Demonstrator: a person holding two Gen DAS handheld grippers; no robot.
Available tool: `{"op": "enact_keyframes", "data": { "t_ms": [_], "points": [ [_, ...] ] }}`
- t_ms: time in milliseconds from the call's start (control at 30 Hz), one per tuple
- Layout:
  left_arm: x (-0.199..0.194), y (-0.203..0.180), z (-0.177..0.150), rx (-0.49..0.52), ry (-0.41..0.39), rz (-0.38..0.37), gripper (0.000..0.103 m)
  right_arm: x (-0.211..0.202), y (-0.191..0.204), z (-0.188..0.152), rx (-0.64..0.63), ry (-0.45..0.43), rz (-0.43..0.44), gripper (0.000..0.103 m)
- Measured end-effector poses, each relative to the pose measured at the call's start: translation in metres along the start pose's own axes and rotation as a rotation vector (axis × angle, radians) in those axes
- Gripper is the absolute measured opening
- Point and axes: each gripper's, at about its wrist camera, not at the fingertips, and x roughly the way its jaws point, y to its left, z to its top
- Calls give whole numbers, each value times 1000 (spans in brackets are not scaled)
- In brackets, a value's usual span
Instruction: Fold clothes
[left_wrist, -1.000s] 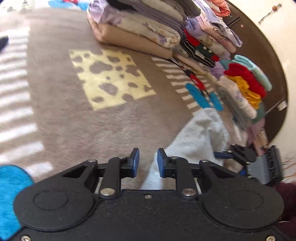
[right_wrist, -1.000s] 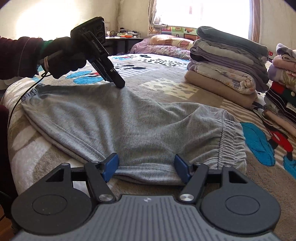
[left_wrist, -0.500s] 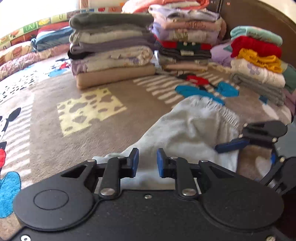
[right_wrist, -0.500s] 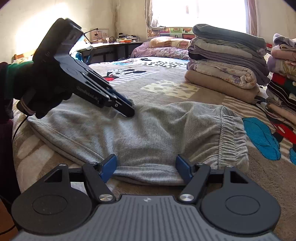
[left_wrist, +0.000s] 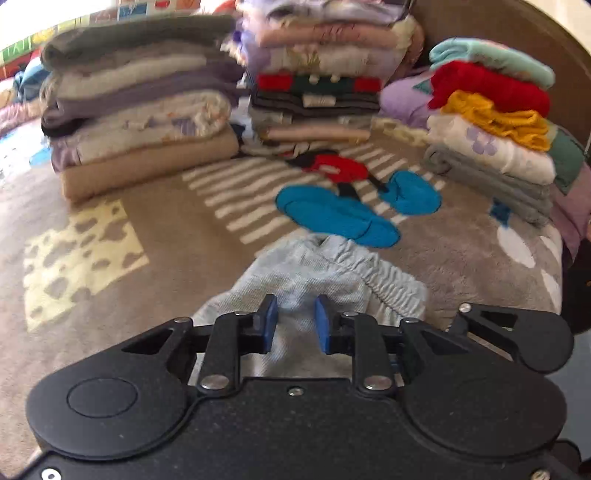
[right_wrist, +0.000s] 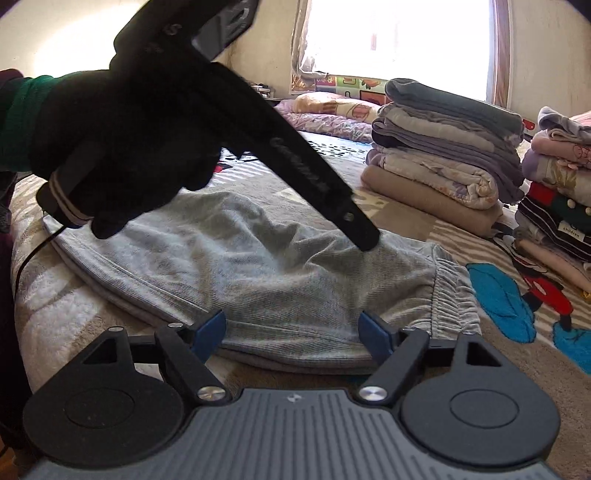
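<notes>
Left gripper (left_wrist: 294, 324), fingers slightly parted, presses grey trousers (right_wrist: 280, 273) at frame centre; right gripper (right_wrist: 295, 334) spread wide at the hem (lower centre), grasping nothing

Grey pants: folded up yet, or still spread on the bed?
Still spread: the grey pants lie flat, only rumpled near the elastic waistband, where the left tongs press.

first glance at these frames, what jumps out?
The grey sweatpants spread flat across the cartoon-print blanket in the foreground, with the left gripper pressed down on them near the elastic waistband. The right gripper sits wide open at their near edge. Behind, three tall stacks of folded clothes line the far side of the bed.
</notes>
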Motion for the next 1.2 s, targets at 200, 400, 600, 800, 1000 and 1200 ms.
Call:
{"op": "enact_keyframes", "data": {
  "t_ms": [200, 400, 600, 800, 1000, 1200],
  "points": [
    [-15, -1, 17, -10, -10, 15, 21, 2, -9, -3, 42, 3, 50, 84],
    [26, -5, 25, -98, 38, 44, 54, 6, -8, -4, 40, 5, 65, 90],
    [-2, 7, 21, -178, -32, 90, 48, 7, -15, -5, 71, 1, 94, 93],
    [-90, 15, -32, -255, -187, 110, 47, -11, -19, -4, 105, -65, 97, 90],
    [-174, 31, -148, -432, -199, 142, 48, -48, -52, -4, 318, -198, 77, 90],
    [-254, 61, -265, -943, -274, 295, 48, -43, -84, -10, 573, -226, -6, 90]
  ]
}}
